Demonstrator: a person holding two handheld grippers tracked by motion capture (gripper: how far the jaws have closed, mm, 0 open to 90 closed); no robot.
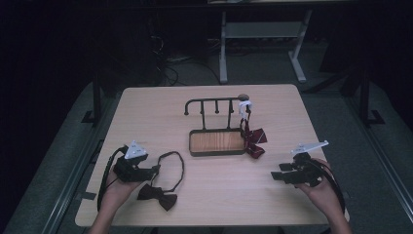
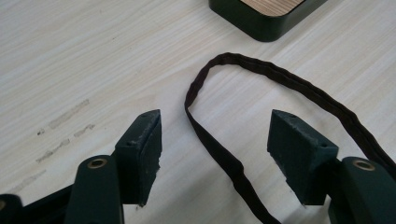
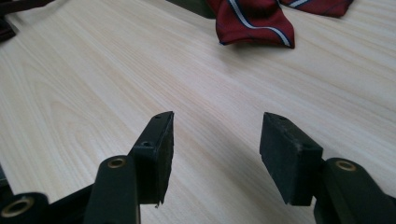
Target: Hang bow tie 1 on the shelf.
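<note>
Hands at a pale wood surface (image 1: 209, 195), each w/ a two-jaw gripper, jaws apart on both. Left gripper (image 2: 215, 140) sits low over the surface; a dark brown strap (image 2: 219, 154) runs up between its jaws, loops just ahead of the tips & comes back past the right-hand jaw. In the high view that strap belongs to a dark bow tie (image 1: 158, 195) lying just beside the left gripper (image 1: 155, 169), bow nearer the person. Ahead of the left jaws, corner of a dark tray w/ wood floor (image 2: 261, 21). Right gripper (image 3: 215, 140) holds nothing; bare wood between its jaws, red striped bow tie (image 3: 254, 21) well ahead of the tips. High view: right gripper (image 1: 277, 171) apart from that tie (image 1: 254, 141), which lies against the tray (image 1: 216, 152) below a dark rack (image 1: 214, 105).
</note>
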